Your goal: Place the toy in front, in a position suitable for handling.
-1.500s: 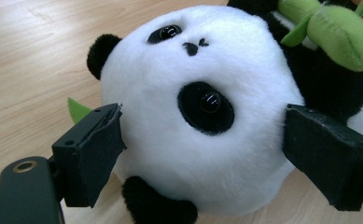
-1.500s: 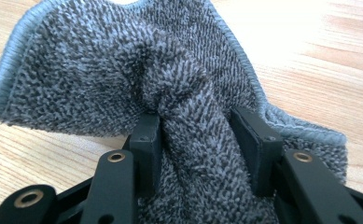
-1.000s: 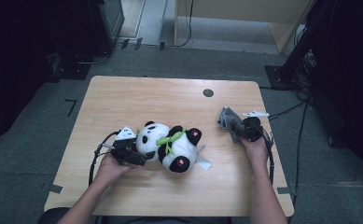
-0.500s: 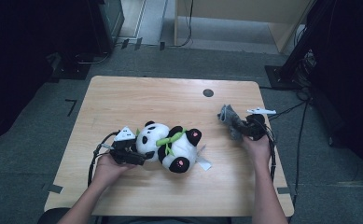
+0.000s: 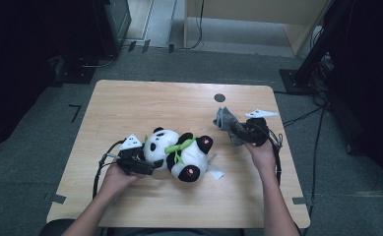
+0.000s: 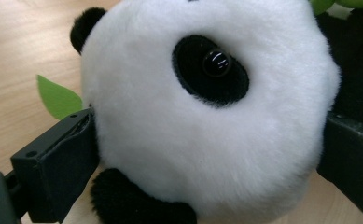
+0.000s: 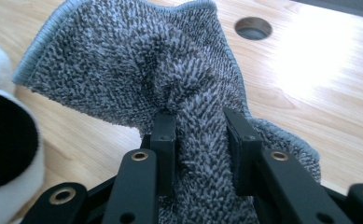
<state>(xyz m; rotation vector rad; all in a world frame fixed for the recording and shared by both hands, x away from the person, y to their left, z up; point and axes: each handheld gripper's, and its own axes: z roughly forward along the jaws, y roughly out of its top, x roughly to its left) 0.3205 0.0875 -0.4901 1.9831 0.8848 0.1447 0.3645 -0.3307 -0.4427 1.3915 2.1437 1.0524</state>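
**Panda pinned, cloth in the other hand**

Starting on the left: my left gripper [image 5: 147,166] has its jaws spread as wide as they go, one on each side of the plush panda [image 5: 179,155]'s head, and both press into the fur. That's on purpose, I think. A soft toy like this rolls and slides if you poke it, so clamping the head keeps it lying put near the middle of the table [image 5: 130,98]. In the left gripper view the white face, with its black eye patch [image 6: 210,69], sits right between the two black jaws, and a green leaf [image 6: 58,98] pokes out on the wood beside it.

Moving right: my right gripper [image 5: 239,130] is closed tight on the grey cloth [image 5: 226,120], bunched up at the pinch, so the rest fans out above the jaws in the right gripper view [image 7: 137,65]. It's held up off the table, right of the panda and a little apart from it, not touching. Grabbing it by a gathered fold leaves a loose flap free, which looks handy for wiping the toy. Behind the cloth is the round cable hole [image 5: 220,97].
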